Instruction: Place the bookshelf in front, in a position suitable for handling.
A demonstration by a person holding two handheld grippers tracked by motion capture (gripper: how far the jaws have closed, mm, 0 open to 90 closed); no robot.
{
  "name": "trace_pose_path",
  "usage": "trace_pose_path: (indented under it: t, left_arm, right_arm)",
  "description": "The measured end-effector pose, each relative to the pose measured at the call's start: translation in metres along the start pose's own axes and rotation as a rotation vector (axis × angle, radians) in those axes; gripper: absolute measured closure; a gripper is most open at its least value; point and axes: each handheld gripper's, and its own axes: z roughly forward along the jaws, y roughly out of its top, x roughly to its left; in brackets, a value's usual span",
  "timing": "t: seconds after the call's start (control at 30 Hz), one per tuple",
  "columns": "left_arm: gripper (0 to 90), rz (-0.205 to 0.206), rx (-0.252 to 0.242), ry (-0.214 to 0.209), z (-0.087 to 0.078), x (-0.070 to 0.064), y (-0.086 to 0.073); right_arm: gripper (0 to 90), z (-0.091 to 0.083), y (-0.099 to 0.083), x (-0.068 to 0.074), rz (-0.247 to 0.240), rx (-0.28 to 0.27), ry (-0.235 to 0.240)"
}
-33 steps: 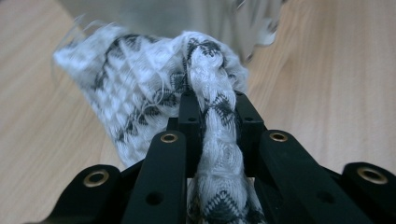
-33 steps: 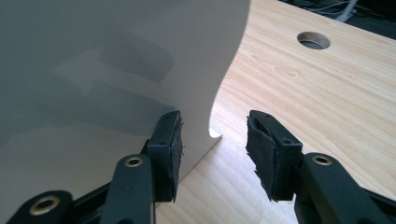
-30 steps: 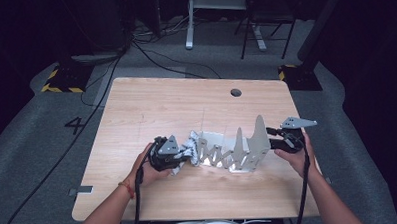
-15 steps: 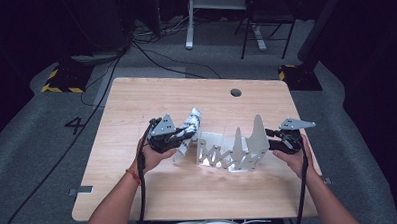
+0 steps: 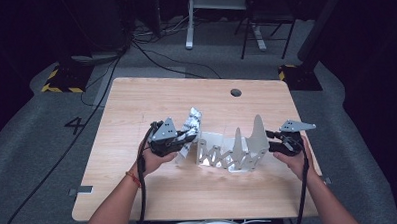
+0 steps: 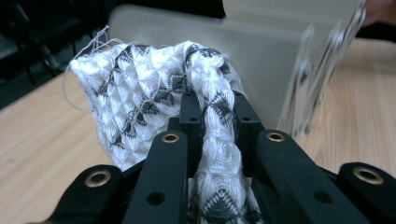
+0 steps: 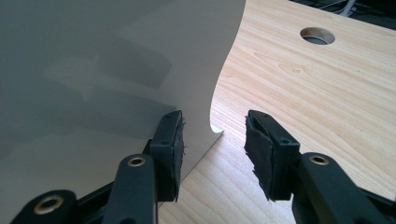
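Note:
A white cloth with a black woven pattern (image 5: 192, 119) is held up off the table by my left gripper (image 5: 189, 138), which is shut on a bunched fold of it. In the left gripper view the cloth (image 6: 140, 107) spills over the gripper (image 6: 217, 100), just short of the rack (image 6: 261, 60). The white metal rack (image 5: 233, 151) with pointed dividers stands at the table's middle. At the rack's right end my right gripper (image 5: 270, 142) is open. In the right gripper view the end panel (image 7: 93, 70) has its lower corner in the gap of the gripper (image 7: 212, 135).
The wooden table (image 5: 189, 192) has a round cable hole (image 5: 236, 92) at the far right, also seen as a hole (image 7: 317, 36) beyond the right gripper. Cables trail from both grippers toward the near edge. Dark floor with cables and chair legs surrounds the table.
My left gripper has lifted the cloth and carried it away from me, to the rack's left end. The right gripper has stayed at the rack's right end.

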Motion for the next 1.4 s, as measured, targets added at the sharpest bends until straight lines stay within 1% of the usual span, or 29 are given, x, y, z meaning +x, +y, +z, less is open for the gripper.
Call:
trace_pose_path:
  t: [0.07, 0.17, 0.27, 0.3, 0.37, 0.43, 0.5, 0.6, 0.63, 0.7, 0.8, 0.87, 0.9, 0.93, 1.0, 1.03, 1.1, 1.13, 1.2, 1.23, 1.27, 1.33, 1.37, 1.4]
  left_arm:
    - [79.4, -0.01, 0.024, -0.015, 0.003, -0.001, -0.006]
    - [79.5, -0.02, 0.083, -0.044, 0.01, -0.004, -0.019]
    - [79.5, -0.038, 0.126, -0.075, 0.016, -0.008, -0.031]
    - [79.5, -0.043, 0.134, -0.083, 0.017, -0.009, -0.033]
    - [79.5, -0.069, 0.139, -0.123, 0.018, -0.011, -0.037]
    - [79.5, -0.056, 0.15, -0.151, 0.016, -0.015, -0.037]
    - [79.5, -0.053, 0.156, -0.179, 0.015, -0.023, -0.037]
    - [79.3, -0.016, 0.164, -0.201, 0.011, -0.036, -0.036]
    - [79.2, -0.005, 0.159, -0.203, 0.01, -0.039, -0.035]
    - [78.9, 0.015, 0.138, -0.189, 0.006, -0.043, -0.029]
    - [78.8, 0.025, 0.077, -0.165, -0.003, -0.041, -0.018]
    - [78.8, 0.029, 0.034, -0.141, -0.009, -0.038, -0.011]
    - [78.9, 0.03, 0.011, -0.13, -0.012, -0.037, -0.006]
    - [78.9, 0.04, -0.014, -0.107, -0.016, -0.037, -0.001]
    - [79.1, 0.043, -0.088, -0.068, -0.023, -0.036, 0.009]
    - [79.2, 0.041, -0.136, -0.047, -0.028, -0.036, 0.015]
    - [79.4, 0.038, -0.188, -0.029, -0.033, -0.036, 0.022]
    - [79.4, 0.043, -0.198, -0.021, -0.035, -0.036, 0.024]
    - [79.3, 0.043, -0.189, -0.014, -0.032, -0.039, 0.023]
    - [79.3, 0.028, -0.157, -0.019, -0.029, -0.04, 0.02]
    - [79.2, 0.011, -0.137, -0.028, -0.026, -0.041, 0.016]
    - [79.2, -0.005, -0.133, -0.036, -0.023, -0.042, 0.01]
    - [79.2, -0.016, -0.128, -0.046, -0.022, -0.042, 0.007]
    - [79.3, -0.018, -0.118, -0.056, -0.021, -0.042, 0.004]
  right_arm:
    - [57.2, 0.0, -0.001, 0.0, -0.004, 0.001, 0.003]
    - [57.2, 0.001, -0.004, 0.001, -0.004, 0.007, 0.007]
    - [57.3, 0.003, -0.006, 0.001, -0.005, 0.022, 0.009]
    - [57.3, 0.004, -0.007, 0.001, -0.008, 0.026, 0.009]
    - [57.3, 0.005, -0.008, 0.001, -0.007, 0.033, 0.008]
    - [57.6, 0.006, -0.01, 0.001, -0.007, 0.041, 0.007]
    - [57.7, 0.007, -0.012, 0.002, -0.007, 0.053, 0.008]
    - [57.7, 0.008, -0.013, 0.002, -0.008, 0.06, 0.01]
    - [57.7, 0.008, -0.014, 0.002, -0.006, 0.062, 0.011]
    - [57.7, 0.008, -0.014, 0.002, 0.0, 0.064, 0.017]
    - [57.7, 0.006, -0.013, 0.004, -0.014, 0.058, 0.005]
    - [57.6, 0.005, -0.012, 0.004, -0.001, 0.049, 0.01]
    - [57.5, 0.005, -0.012, 0.003, -0.003, 0.047, 0.011]
    - [57.3, 0.005, -0.012, 0.003, -0.004, 0.046, 0.012]
    - [57.1, 0.005, -0.012, 0.003, -0.01, 0.046, 0.01]
    - [57.1, 0.005, -0.012, 0.003, -0.013, 0.044, 0.009]
    - [57.1, 0.005, -0.012, 0.004, -0.021, 0.046, 0.004]
    - [57.0, 0.005, -0.012, 0.004, -0.025, 0.048, 0.001]
    - [56.9, 0.005, -0.012, 0.004, -0.023, 0.046, 0.004]
    - [56.8, 0.005, -0.012, 0.003, -0.024, 0.046, 0.005]
    - [56.6, 0.005, -0.012, 0.004, -0.027, 0.047, 0.0]
    - [56.7, 0.005, -0.011, 0.004, -0.033, 0.047, -0.004]
    - [56.7, 0.005, -0.011, 0.005, -0.035, 0.048, -0.006]
    - [56.7, 0.005, -0.011, 0.005, -0.035, 0.05, -0.009]
